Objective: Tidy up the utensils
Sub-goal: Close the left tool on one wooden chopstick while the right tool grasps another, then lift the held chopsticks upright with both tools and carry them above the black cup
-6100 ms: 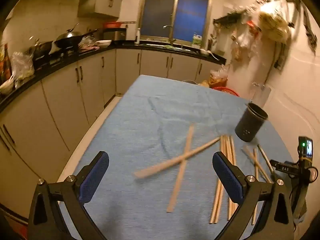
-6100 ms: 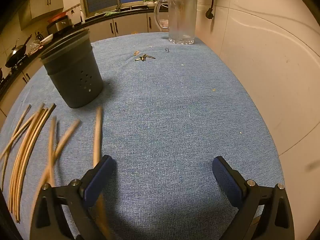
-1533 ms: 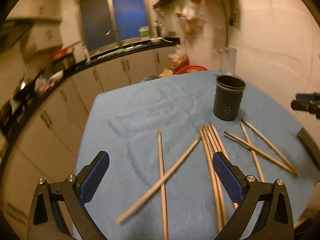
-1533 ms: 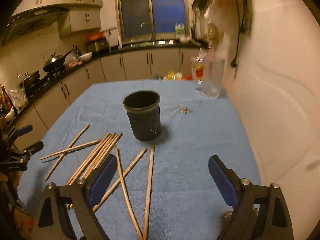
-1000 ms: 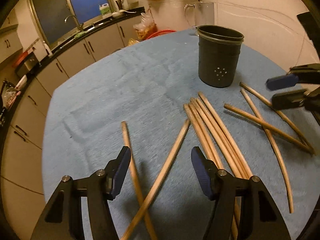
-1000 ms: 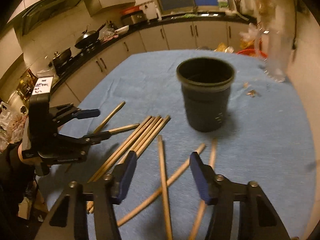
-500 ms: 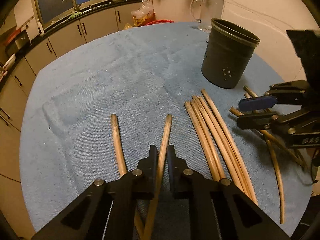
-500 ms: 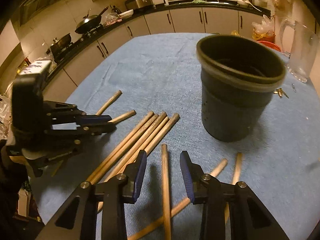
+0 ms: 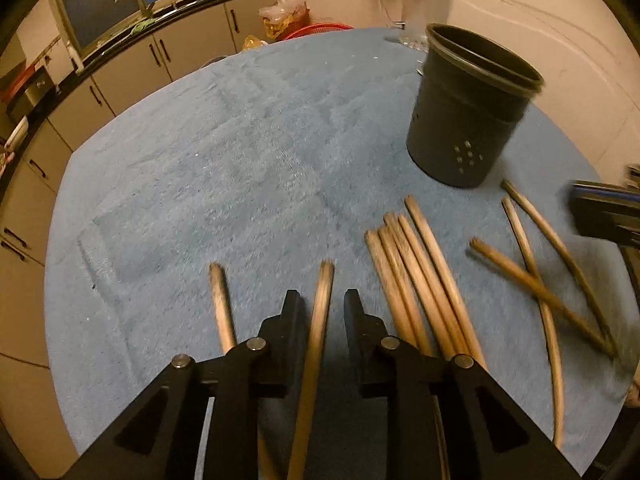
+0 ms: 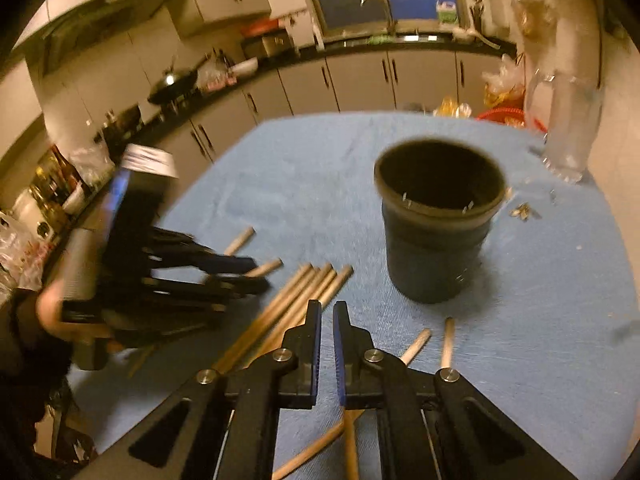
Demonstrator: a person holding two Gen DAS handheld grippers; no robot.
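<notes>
Although a white label (image 10: pixel 148 158) is seen on the top of the left tool in the right wrist view, it is too blurred to be read.

1. Left tongs (image 9: pixel 323 304): pointed steeply down at the blue-clothed bench (image 9: pixel 240 160). The jaws have just been opening and are slightly spread. One chopstick (image 9: pixel 320 320) lies between them with a gap on either side, not pinched.
2. Right tongs (image 10: pixel 327 312): pressed almost together. A second chopstick (image 10: pixel 350 440) is seen emerging from under the pads towards the camera and appears to be pinched near its end.
3. Dark perforated holder (image 9: pixel 468 128): upright on the bench at one o'clock from the left tongs, with no chopstick seen in it.
4. Bundle of chopsticks (image 9: pixel 416 272): flat on the cloth at two o'clock, just beside the left tongs.
5. Glass jug (image 9: pixel 424 4): behind the holder at the far edge.
</notes>
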